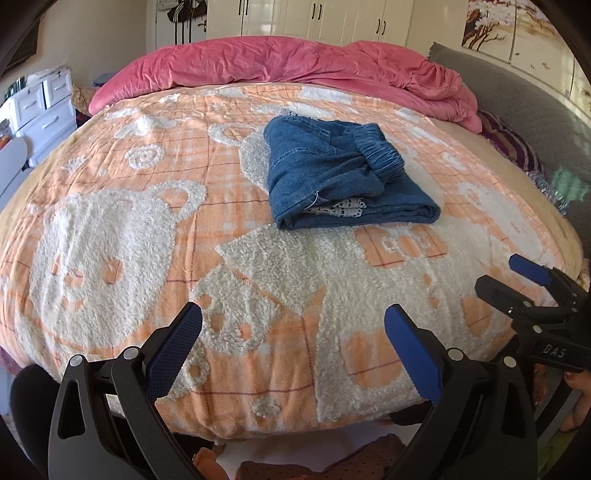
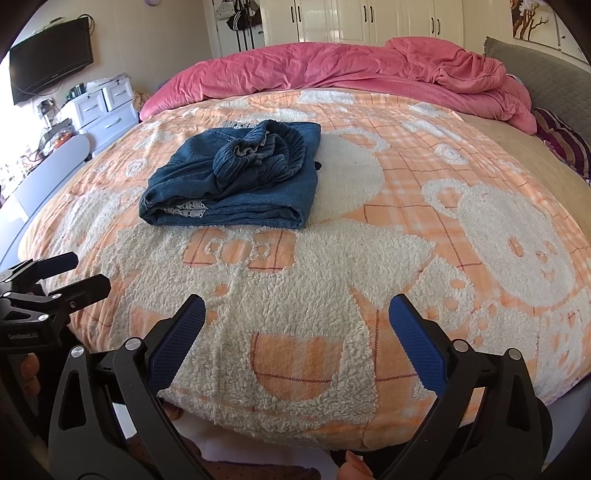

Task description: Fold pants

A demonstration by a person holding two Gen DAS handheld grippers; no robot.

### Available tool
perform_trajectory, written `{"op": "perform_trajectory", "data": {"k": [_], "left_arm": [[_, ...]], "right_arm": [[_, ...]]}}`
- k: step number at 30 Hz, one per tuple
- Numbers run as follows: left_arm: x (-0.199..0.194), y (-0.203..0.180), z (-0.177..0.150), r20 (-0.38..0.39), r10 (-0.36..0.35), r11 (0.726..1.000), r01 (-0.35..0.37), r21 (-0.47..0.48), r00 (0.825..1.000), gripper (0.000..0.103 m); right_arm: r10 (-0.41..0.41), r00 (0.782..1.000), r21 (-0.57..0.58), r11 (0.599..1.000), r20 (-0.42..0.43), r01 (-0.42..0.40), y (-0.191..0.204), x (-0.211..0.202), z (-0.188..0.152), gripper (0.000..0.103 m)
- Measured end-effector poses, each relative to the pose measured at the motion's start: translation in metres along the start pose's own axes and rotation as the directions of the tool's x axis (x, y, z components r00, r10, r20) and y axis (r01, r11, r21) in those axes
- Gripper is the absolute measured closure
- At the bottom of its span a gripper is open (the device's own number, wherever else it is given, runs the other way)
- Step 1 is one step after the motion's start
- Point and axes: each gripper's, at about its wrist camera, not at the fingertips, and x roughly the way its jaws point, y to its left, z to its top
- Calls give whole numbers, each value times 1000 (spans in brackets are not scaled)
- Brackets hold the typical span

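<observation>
The left tool (image 1: 293, 325) is held with its two blue-padded fingers (image 1: 173, 347) spread wide, nothing between them, above the near edge of the bed (image 1: 110, 240). The right tool (image 2: 297, 317) is held the same way, its fingers (image 2: 417, 343) wide apart and empty, also over the near edge. Each tool is seen in the other's view: the right tool at the right margin of the left wrist view, the left tool at the left margin of the right wrist view, both just beside the bed's near edge and apart from each other.

Beyond the tools, a fleecy orange-and-white blanket (image 2: 332, 288) with bear figures is spread over the bed. The pants (image 1: 343, 173), of blue denim, are lying folded into a compact bundle on the blanket toward the middle of the bed, well apart from both tools. The elastic waistband (image 2: 258, 155) is bunched on top of the bundle, and a bit of white patterned lining is shown at the near fold.

Along the far edge of the bed a crumpled pink duvet (image 1: 295, 62) is piled. A grey headboard (image 1: 524, 107) is seen at the right side, white drawers (image 2: 107, 107) at the left, and white wardrobe doors (image 2: 369, 18) behind.
</observation>
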Motion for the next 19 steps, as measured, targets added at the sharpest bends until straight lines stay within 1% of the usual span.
{"op": "perform_trajectory", "data": {"k": [4, 6, 8, 10, 11, 12, 13, 14, 15, 16, 17, 18, 19], "left_arm": [[5, 3, 1, -17, 5, 1000, -5, -2, 1000, 4], [1, 5, 3, 5, -28, 1000, 28, 1, 1000, 4], [-12, 6, 9, 74, -69, 998, 68, 19, 995, 4], [-24, 13, 19, 128, -85, 996, 83, 24, 988, 4], [-26, 18, 25, 139, -83, 997, 82, 17, 987, 4], [-24, 32, 36, 143, -57, 998, 58, 0, 988, 4], [-19, 42, 45, 128, -24, 1000, 25, -7, 992, 4], [-10, 59, 56, 100, 22, 1000, -21, -18, 995, 4], [0, 81, 68, 77, 69, 997, -65, -49, 995, 4], [7, 101, 76, 64, 95, 993, -90, -79, 993, 4], [17, 123, 84, 45, 135, 985, -129, -111, 990, 4], [28, 145, 93, 19, 186, 973, -181, -142, 982, 4], [42, 172, 103, -11, 251, 953, -249, -170, 968, 4]], "right_arm": [[1, 1000, 6, 1000, -10, -1, -1, 4, 1, 9], [2, 1000, 20, 1000, -16, -2, -4, 6, 1, 9], [8, 1000, 38, 999, -22, -7, -7, 8, 3, 9], [10, 1000, 76, 997, -17, -8, -20, 9, 7, 9], [14, 1000, 99, 995, -15, -12, -27, 10, 9, 9], [22, 1000, 134, 991, -15, -20, -40, 11, 13, 9], [2, 1000, 181, 984, -17, 1, -63, 13, 21, 9], [-31, 999, 203, 979, -10, 33, -81, 13, 28, 9], [-67, 998, 219, 974, -1, 65, -97, 13, 35, 9], [-143, 990, 236, 962, 2, 139, -126, 16, 46, 9], [-190, 982, 245, 951, -10, 187, -147, 19, 55, 9], [-239, 970, 261, 935, -29, 239, -173, 24, 64, 9], [-293, 955, 310, 905, -43, 291, -209, 29, 75, 9]]}}
